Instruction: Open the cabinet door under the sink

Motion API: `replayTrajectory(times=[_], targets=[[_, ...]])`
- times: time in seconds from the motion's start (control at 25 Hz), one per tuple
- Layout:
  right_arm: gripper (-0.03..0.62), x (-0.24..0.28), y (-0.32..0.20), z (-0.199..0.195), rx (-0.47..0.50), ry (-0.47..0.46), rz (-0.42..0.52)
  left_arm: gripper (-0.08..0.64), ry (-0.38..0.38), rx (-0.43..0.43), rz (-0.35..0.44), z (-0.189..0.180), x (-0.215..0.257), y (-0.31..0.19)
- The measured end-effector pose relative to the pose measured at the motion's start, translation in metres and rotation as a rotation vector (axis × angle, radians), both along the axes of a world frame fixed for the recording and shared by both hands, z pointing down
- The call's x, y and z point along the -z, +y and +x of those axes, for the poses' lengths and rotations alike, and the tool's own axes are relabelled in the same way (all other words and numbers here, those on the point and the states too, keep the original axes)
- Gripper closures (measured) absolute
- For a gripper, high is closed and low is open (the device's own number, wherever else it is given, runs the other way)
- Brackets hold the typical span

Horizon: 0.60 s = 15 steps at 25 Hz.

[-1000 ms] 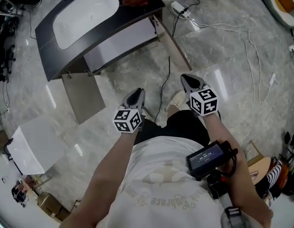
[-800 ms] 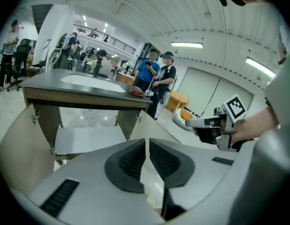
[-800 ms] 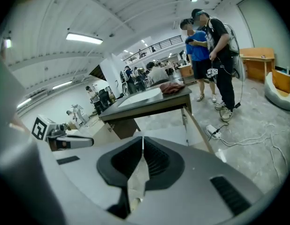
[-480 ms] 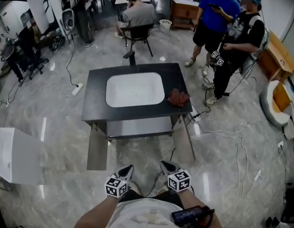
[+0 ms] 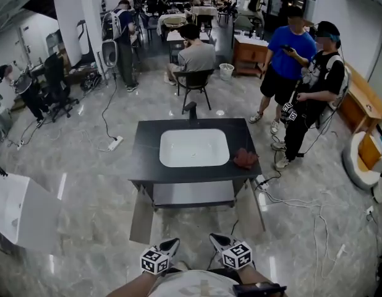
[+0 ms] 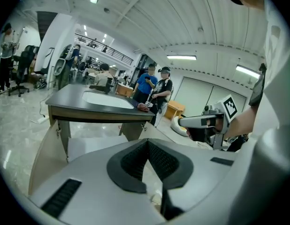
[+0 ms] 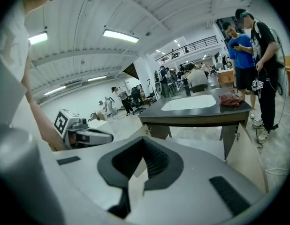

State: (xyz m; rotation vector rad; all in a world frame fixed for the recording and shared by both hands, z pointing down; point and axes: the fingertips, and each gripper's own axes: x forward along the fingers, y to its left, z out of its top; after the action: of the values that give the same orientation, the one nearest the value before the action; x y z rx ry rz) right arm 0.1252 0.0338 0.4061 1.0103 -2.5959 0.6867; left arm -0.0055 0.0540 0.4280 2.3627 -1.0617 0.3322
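The black-topped sink counter (image 5: 143,147) stands in the middle of the grey marble floor, with a white rectangular basin (image 5: 194,147) set into it and a crumpled red cloth (image 5: 245,158) lying at its right end. Under it, both pale flat cabinet doors are swung out toward the near side: the left door (image 5: 141,218) and the right door (image 5: 256,204) stand splayed at either side, and the light interior of the cabinet (image 5: 194,193) shows between them.

The left gripper (image 5: 172,244) and the right gripper (image 5: 215,237) hover side by side at the near edge of the head view, well apart from the cabinet and pointing toward it. In each gripper view the dark ribbed pads meet at the tips with nothing between them, so both grippers are closed and empty.

Judging from how the doors lie, the opening itself looks finished and this is the stand-off after it. Little seems left to do. If a door should swing wider, a gripper would have to go forward, part its jaws and take that door's free edge, keeping clear of the black cable (image 5: 230,228) on the floor.
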Motion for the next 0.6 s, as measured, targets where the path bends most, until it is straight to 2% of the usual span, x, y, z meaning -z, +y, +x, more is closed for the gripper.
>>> replayTrajectory(times=[0.28,0.44,0.6], targets=[[0.578,0.002,0.002,-0.005,-0.062,-0.014,0.0,0.549,0.0,-0.058,0.041,0.001,0.015,-0.007],[0.578,0.007,0.003,-0.005,-0.094,-0.043,-0.013,0.551,0.003,-0.062,0.049,-0.002,0.019,-0.008],[0.578,0.009,0.006,-0.007,-0.092,-0.025,-0.002,0.551,0.007,-0.056,0.04,-0.005,0.014,-0.005]])
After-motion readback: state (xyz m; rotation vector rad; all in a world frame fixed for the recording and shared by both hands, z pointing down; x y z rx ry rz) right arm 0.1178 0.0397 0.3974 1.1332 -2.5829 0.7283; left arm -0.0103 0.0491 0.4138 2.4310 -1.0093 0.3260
